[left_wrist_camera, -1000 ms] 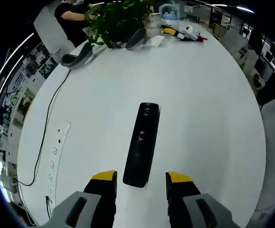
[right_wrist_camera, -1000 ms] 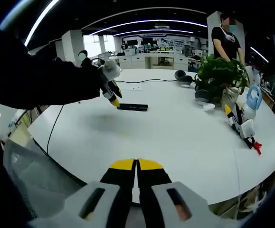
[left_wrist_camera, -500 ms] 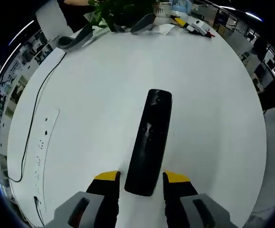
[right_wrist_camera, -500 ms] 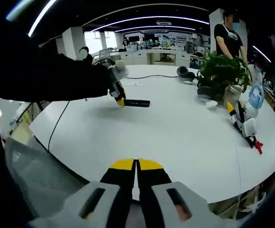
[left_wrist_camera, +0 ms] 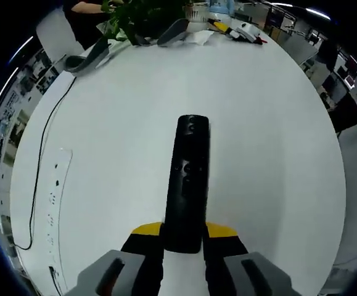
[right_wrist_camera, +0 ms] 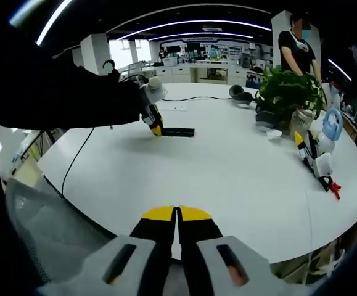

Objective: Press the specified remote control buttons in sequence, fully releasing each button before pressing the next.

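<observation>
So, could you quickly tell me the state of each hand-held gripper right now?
Left hand-held gripper: shut on the remote control.
Right hand-held gripper: shut, holding nothing.

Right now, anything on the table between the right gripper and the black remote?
Nothing: in the right gripper view, bare white table runs from the shut right gripper to the slim black remote control, whose near end the left gripper clamps.

Left gripper view steeply down, close – right gripper view low, far, shared white table (right_wrist_camera: 240, 179)
</observation>
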The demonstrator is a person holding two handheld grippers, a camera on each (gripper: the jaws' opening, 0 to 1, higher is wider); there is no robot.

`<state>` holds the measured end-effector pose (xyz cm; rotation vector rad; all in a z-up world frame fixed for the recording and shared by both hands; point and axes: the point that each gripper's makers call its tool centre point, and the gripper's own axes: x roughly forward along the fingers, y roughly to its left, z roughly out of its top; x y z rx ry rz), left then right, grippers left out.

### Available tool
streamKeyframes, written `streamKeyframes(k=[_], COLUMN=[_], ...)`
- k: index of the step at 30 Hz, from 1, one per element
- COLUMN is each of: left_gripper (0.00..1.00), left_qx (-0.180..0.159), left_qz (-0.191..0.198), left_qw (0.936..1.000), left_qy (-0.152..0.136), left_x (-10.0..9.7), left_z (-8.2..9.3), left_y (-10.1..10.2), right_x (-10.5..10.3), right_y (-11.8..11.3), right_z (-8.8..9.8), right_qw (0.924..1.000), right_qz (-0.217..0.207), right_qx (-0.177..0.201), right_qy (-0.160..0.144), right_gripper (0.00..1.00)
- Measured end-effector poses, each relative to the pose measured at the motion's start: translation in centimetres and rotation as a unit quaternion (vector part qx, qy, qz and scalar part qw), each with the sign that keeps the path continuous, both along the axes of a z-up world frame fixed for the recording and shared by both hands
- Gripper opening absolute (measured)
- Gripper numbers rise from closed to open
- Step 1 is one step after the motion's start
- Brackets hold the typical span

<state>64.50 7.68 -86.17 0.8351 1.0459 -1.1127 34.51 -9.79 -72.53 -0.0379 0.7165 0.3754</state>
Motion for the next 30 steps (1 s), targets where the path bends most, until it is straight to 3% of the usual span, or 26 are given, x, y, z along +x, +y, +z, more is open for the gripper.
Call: streamKeyframes(k=[12,30], left_gripper=[0.23,0.23], left_qx=[0.02,0.001], left_qz=[-0.011,0.014], left_qw=[0.9997,0.9999], left_qy=[0.002,-0.001], left_x=[-1.2,-4.7], left_z=[-0.1,-0.2], left_y=[-0.1,-0.3], right_x=[0.0,0.1], right_y=[-0.1,-0.3], right_z=[0.0,0.3], right_qw=[1.0,0.9999], right_qz=[0.001,-0.007], right_qx=[-0.005,0.006], right_qy=[0.001,-0.008], right_gripper=[0.0,0.0])
